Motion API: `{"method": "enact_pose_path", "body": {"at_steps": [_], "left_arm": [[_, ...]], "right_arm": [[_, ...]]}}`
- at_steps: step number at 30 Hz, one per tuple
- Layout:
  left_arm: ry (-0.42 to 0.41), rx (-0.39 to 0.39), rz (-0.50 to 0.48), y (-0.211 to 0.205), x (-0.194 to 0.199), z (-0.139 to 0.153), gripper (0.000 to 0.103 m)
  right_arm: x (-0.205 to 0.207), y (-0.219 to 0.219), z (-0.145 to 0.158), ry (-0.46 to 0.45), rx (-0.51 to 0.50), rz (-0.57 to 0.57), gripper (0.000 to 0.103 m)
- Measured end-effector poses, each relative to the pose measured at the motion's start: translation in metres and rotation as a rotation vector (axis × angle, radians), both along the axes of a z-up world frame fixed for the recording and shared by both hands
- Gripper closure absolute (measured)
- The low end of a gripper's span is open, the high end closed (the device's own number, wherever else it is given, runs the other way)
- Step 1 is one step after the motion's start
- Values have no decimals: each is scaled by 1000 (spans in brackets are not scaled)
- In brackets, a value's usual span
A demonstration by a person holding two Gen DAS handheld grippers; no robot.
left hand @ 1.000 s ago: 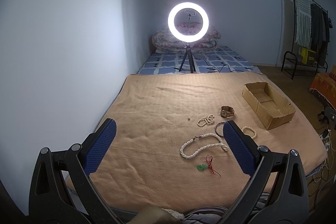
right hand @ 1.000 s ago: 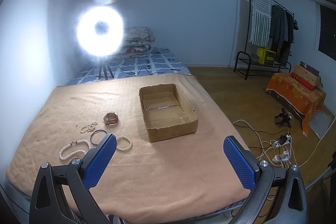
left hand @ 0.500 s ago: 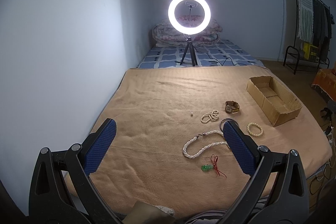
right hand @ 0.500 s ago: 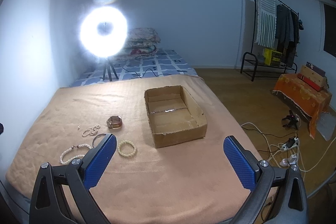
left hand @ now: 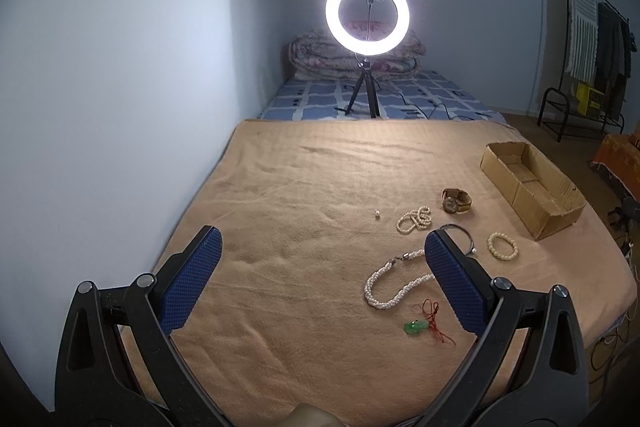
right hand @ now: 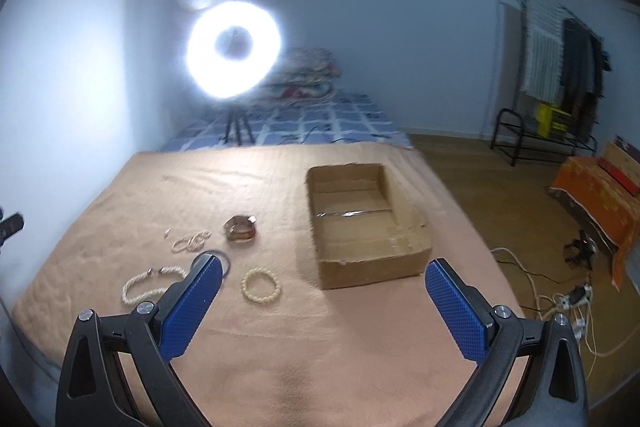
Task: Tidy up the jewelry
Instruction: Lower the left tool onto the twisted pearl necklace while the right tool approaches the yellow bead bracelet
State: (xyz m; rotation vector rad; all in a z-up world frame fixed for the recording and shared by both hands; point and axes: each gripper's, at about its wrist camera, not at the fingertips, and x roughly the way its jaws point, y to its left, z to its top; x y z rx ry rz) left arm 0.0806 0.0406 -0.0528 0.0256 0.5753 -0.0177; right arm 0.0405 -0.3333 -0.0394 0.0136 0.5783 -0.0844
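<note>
Left wrist view
Left gripper (left hand: 320, 251): jaws wide apart, holding nothing, above the blanket (left hand: 300, 187).
Jewelry: all loose on the blanket, right of centre.
Pearl necklace (left hand: 394, 285): just beside the right blue pad.
Green pendant (left hand: 416, 326): on a red cord, nearest the camera.
Small bead strand (left hand: 414, 221): beyond the necklace, a tiny bead (left hand: 377, 213) to its left.
Watch (left hand: 456, 201): between the strand and the box.
Dark bangle (left hand: 460, 229): partly hidden by the pad.
Bead bracelet (left hand: 503, 246): near the box.
Cardboard box (left hand: 532, 187): open, at the right edge.
Ring light (left hand: 367, 11): lit, on a tripod.

Right wrist view
Right gripper (right hand: 322, 281): jaws wide apart, empty.
Cardboard box (right hand: 368, 259): ahead, nothing visible inside.
Bead bracelet (right hand: 261, 285): left of the box.
Watch (right hand: 240, 227): farther back.
Pearl necklace (right hand: 148, 283): far left.
</note>
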Motion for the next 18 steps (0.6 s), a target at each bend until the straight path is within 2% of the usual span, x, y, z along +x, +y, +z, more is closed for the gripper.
{"method": "enact_pose_path", "body": {"at_steps": [5, 8, 13, 15, 18], "left_arm": [[63, -51, -25, 13, 17, -17, 7], [113, -96, -32, 20, 29, -30, 18], [214, -180, -56, 27, 47, -57, 40], [244, -201, -68, 26, 50, -66, 42], [298, -239, -99, 21, 59, -81, 43]], "right_arm": [[22, 4, -18, 68, 41, 107, 14], [32, 8, -29, 96, 34, 156, 18], [49, 15, -50, 156, 60, 237, 32], [57, 20, -61, 185, 56, 272, 40], [67, 27, -75, 216, 46, 317, 45]]}}
